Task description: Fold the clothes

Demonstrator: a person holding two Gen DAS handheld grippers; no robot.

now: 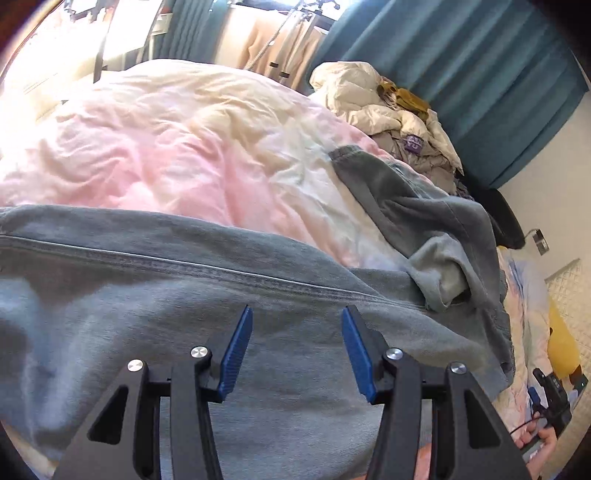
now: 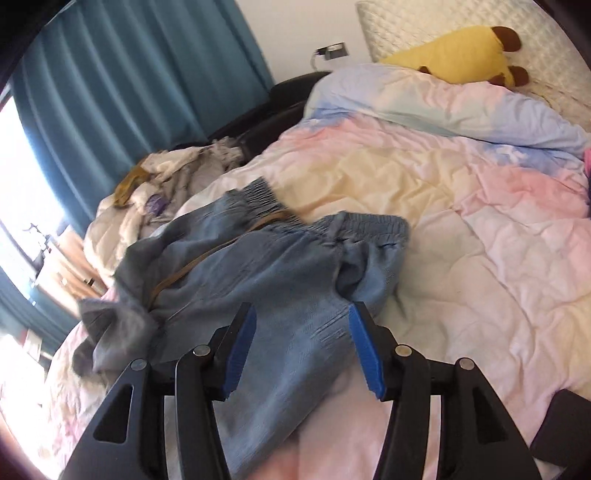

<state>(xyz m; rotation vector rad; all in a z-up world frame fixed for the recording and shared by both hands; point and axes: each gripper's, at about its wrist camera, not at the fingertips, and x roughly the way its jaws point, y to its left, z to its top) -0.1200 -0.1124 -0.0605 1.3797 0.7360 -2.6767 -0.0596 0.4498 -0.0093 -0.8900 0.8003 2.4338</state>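
Observation:
A pair of grey-blue denim trousers (image 1: 184, 295) lies crumpled across the pastel quilt (image 1: 166, 147). In the left wrist view one leg with a long side seam fills the foreground, and my left gripper (image 1: 297, 314) hovers over it, open, nothing between its blue pads (image 1: 236, 354). In the right wrist view the trousers (image 2: 288, 280) show their elastic waistband (image 2: 369, 221) and a brown drawstring (image 2: 207, 251). My right gripper (image 2: 303, 310) stands open just above the cloth, its pads clear of it. The right gripper (image 1: 554, 395) and a hand also appear at the lower right of the left wrist view.
A heap of cream and grey garments (image 1: 391, 107) lies at the bed's far side by the teal curtain (image 1: 461, 85). A yellow plush toy (image 2: 465, 55) rests near the white headboard (image 2: 424, 26). A dark chair (image 2: 266, 110) stands beside the bed.

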